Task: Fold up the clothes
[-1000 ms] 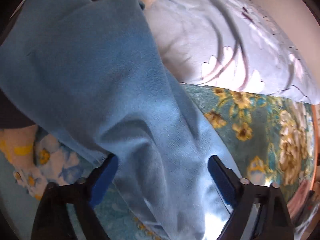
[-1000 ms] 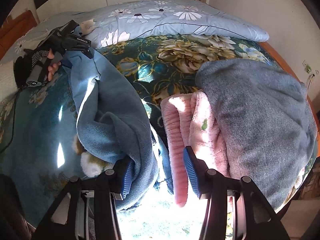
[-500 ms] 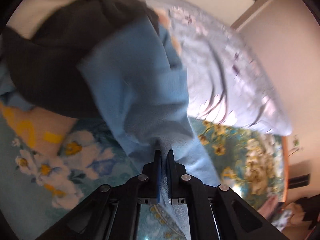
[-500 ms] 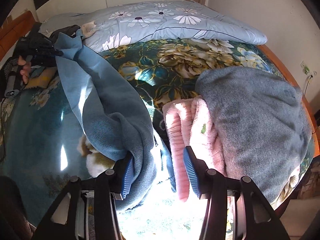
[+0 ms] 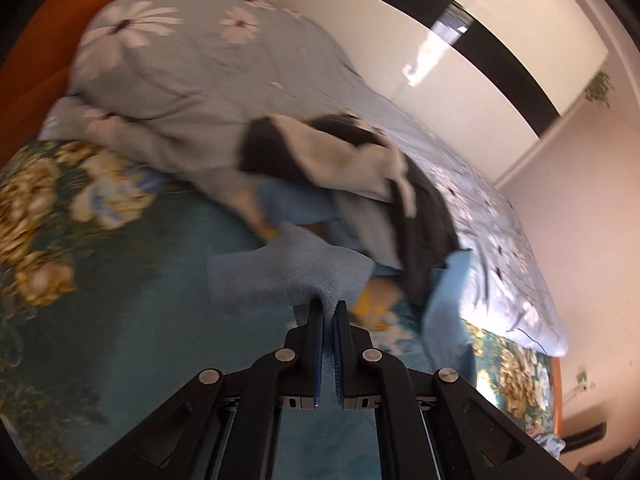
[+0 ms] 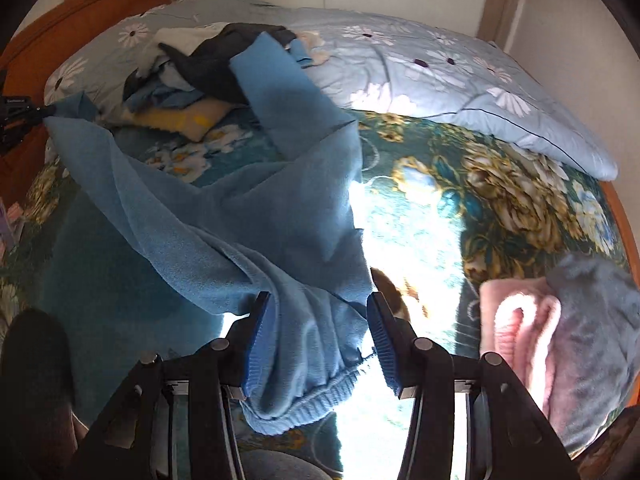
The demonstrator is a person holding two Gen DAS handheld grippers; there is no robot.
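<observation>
Left wrist view has the left gripper (image 5: 329, 312) pinched tight on a corner of the blue sweater (image 6: 256, 216), pads closed with just a fold of fleece between them. Over in the right wrist view the right gripper (image 6: 316, 336) sits about half open, ribbed hem bunched between the pads; can't tell if they actually press on it. So the sweater stretches on a long diagonal from that hem up to the far-left corner, lifted clear of the bedspread (image 6: 500, 200), one sleeve flopped toward the pile of unfolded clothes (image 6: 200, 64). My guess: the right hand needs a firm grip before spreading it flat. Folded pink and grey knits (image 6: 560, 344) wait on the right, floral quilt (image 6: 460, 80) behind, wooden headboard (image 6: 80, 12), pale walls.
</observation>
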